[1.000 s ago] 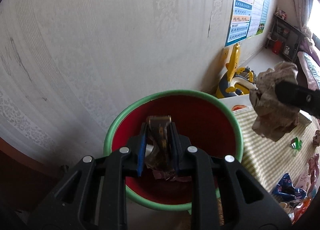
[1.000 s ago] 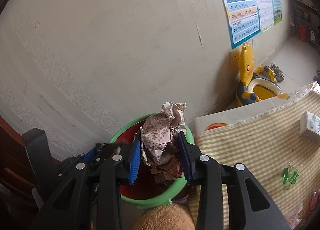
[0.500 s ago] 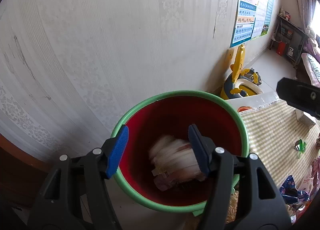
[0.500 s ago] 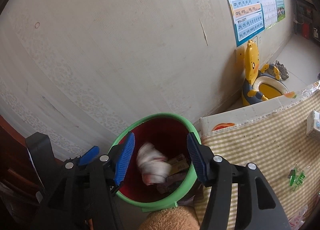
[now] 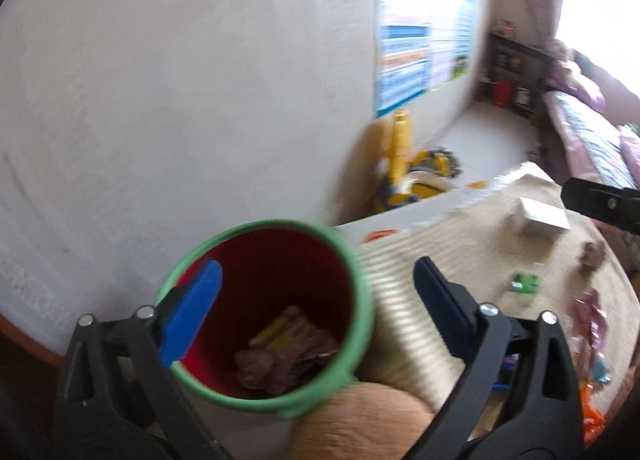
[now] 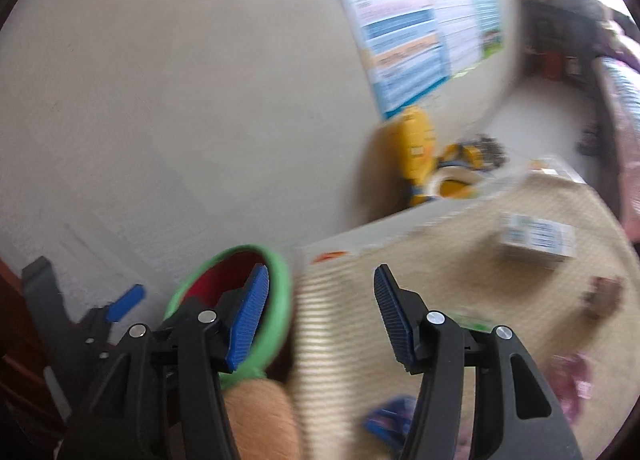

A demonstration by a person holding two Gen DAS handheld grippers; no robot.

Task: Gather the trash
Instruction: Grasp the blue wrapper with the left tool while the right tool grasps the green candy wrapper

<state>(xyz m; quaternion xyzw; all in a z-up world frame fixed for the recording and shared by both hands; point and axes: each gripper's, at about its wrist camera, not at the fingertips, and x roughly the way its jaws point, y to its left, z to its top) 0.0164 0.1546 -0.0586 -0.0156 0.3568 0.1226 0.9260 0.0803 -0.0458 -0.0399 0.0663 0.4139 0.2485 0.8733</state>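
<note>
The bin [image 5: 352,272], green-rimmed and red inside, stands against the wall at the table's left end, with crumpled wrappers [image 5: 288,356] at its bottom. My left gripper [image 5: 316,288] hangs above the bin's right side, its jaws opening wide, and no pad touches anything. My right gripper [image 6: 322,300] is open and empty over the table's left edge, with the bin's rim [image 6: 280,284] behind its left pad. Loose trash lies on the checked cloth: a green wrapper [image 5: 526,284], a brown crumpled piece [image 6: 604,292], pink wrappers [image 6: 576,380] and a blue wrapper [image 6: 388,420].
A white box [image 6: 536,240] lies on the table [image 6: 460,272] farther back. A tan fuzzy object [image 5: 360,416] sits low in front, between bin and table. A yellow child's seat [image 6: 424,156] stands on the floor beyond, under wall posters [image 6: 408,40]. Both views are motion-blurred.
Both grippers opened and dropped their crumpled pieces into the bin. Both then swung right, away from the bin's middle and toward the table.
</note>
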